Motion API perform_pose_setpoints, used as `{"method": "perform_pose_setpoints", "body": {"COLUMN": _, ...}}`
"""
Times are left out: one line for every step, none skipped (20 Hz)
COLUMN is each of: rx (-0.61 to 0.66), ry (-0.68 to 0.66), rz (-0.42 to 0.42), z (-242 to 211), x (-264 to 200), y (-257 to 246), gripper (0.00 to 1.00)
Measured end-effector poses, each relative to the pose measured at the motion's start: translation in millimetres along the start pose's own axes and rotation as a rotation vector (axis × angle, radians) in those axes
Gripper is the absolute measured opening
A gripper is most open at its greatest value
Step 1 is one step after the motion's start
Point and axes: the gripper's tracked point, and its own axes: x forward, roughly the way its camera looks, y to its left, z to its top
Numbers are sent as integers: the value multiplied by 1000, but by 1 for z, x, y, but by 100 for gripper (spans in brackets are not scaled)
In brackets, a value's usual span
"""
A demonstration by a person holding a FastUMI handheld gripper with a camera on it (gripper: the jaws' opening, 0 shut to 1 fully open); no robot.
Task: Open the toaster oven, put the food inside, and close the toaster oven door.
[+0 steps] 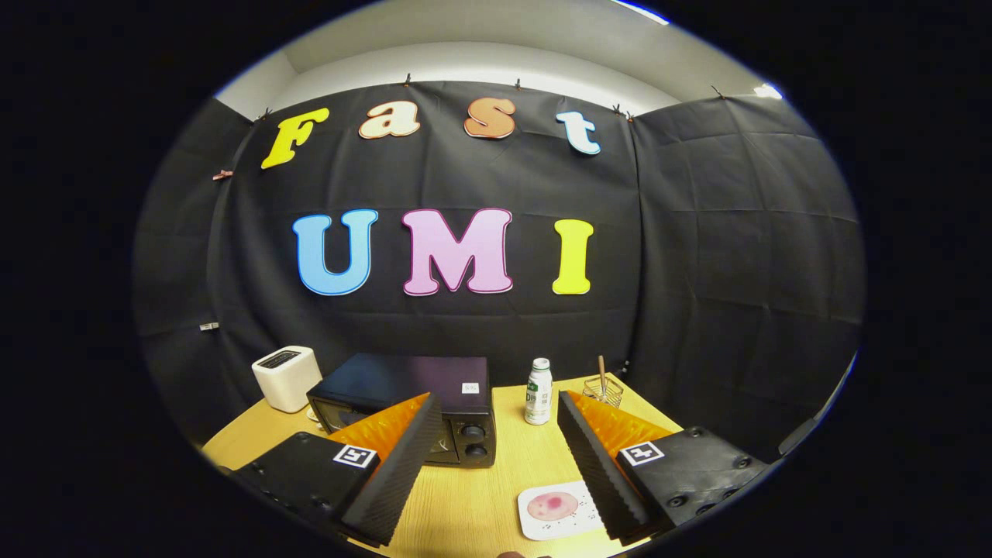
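Black oven: the toaster oven [411, 407] sits on the wooden table [465, 504], door shut, just beyond the left finger.
Gripper: the gripper [496, 465] has its fingers [387, 473] spread wide, holding nothing.
Food: a pink piece [552, 505] lies on a white plate [535, 527] beside the right finger.
Behind: a white toaster [287, 377], a bottle [538, 391], a wire basket [603, 390].

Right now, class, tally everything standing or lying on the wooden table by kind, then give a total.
Toaster ovens: 1, the black toaster oven, door shut
Pop-up toasters: 1, the white toaster
Bottles: 1, the white bottle
Wire baskets: 1, the wire basket holding a stick
Plates with food: 1, the white plate with pink food

Total: 5

The claw hovers open, holding nothing.
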Motion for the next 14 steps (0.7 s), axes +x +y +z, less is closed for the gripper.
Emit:
{"method": "perform_pose_setpoints", "body": {"rx": -5, "ry": 9, "rz": 8, "z": -4, "x": 1, "y": 4, "gripper": 98}}
{"method": "perform_pose_setpoints", "body": {"rx": -11, "ry": 19, "rz": 17, "z": -8, "x": 2, "y": 9, "gripper": 98}}
{"method": "perform_pose_setpoints", "body": {"rx": -18, "ry": 26, "rz": 28, "z": -11, "x": 4, "y": 15, "gripper": 98}}
{"method": "perform_pose_setpoints", "body": {"rx": -27, "ry": 30, "rz": 37, "z": -13, "x": 7, "y": 21, "gripper": 98}}
{"method": "perform_pose_setpoints", "body": {"rx": -36, "ry": 33, "rz": 46, "z": -14, "x": 9, "y": 28, "gripper": 98}}
{"method": "perform_pose_setpoints", "body": {"rx": -41, "ry": 36, "rz": 57, "z": -15, "x": 12, "y": 34, "gripper": 98}}
{"method": "perform_pose_setpoints", "body": {"rx": -42, "ry": 41, "rz": 66, "z": -17, "x": 16, "y": 42, "gripper": 98}}
{"method": "perform_pose_setpoints", "body": {"rx": -41, "ry": 44, "rz": 74, "z": -19, "x": 20, "y": 49, "gripper": 98}}
{"method": "perform_pose_setpoints", "body": {"rx": -40, "ry": 47, "rz": 81, "z": -19, "x": 24, "y": 56, "gripper": 98}}
{"method": "perform_pose_setpoints", "body": {"rx": -40, "ry": 50, "rz": 87, "z": -19, "x": 27, "y": 62, "gripper": 98}}
{"method": "perform_pose_setpoints", "body": {"rx": -41, "ry": 53, "rz": 95, "z": -20, "x": 31, "y": 69, "gripper": 98}}
{"method": "perform_pose_setpoints", "body": {"rx": -42, "ry": 55, "rz": 104, "z": -21, "x": 35, "y": 76, "gripper": 98}}
{"method": "perform_pose_setpoints", "body": {"rx": -46, "ry": 54, "rz": 113, "z": -23, "x": 41, "y": 84, "gripper": 98}}
{"method": "perform_pose_setpoints", "body": {"rx": -54, "ry": 56, "rz": 120, "z": -25, "x": 47, "y": 91, "gripper": 98}}
